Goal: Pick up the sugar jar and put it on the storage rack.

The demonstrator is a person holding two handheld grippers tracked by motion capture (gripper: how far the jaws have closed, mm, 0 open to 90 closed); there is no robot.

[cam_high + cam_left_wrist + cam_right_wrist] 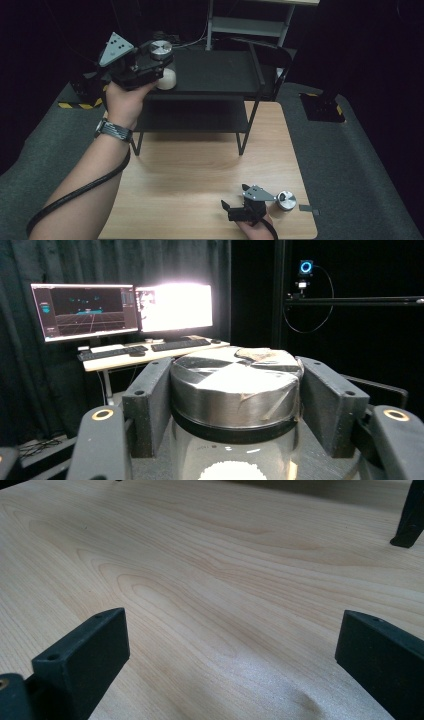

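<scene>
Landmark: black two-tier shelf (pixel 210 95), standing on the far half of the counter (pixel 200 190).
Open room: bare counter in front of the shelf, up to the right hand-held gripper (pixel 227 206) at the near edge.
Obstacles: shelf legs (pixel 241 142); its raised right-end rail (pixel 280 67).
Occupied: shelf's top left corner, by the left hand-held gripper (pixel 162 72) clamping a jar (pixel 235 405).

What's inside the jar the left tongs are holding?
Through the glass of the jar, a white grainy heap at the bottom edge. The metal lid and left tongs hide the rest.
</scene>
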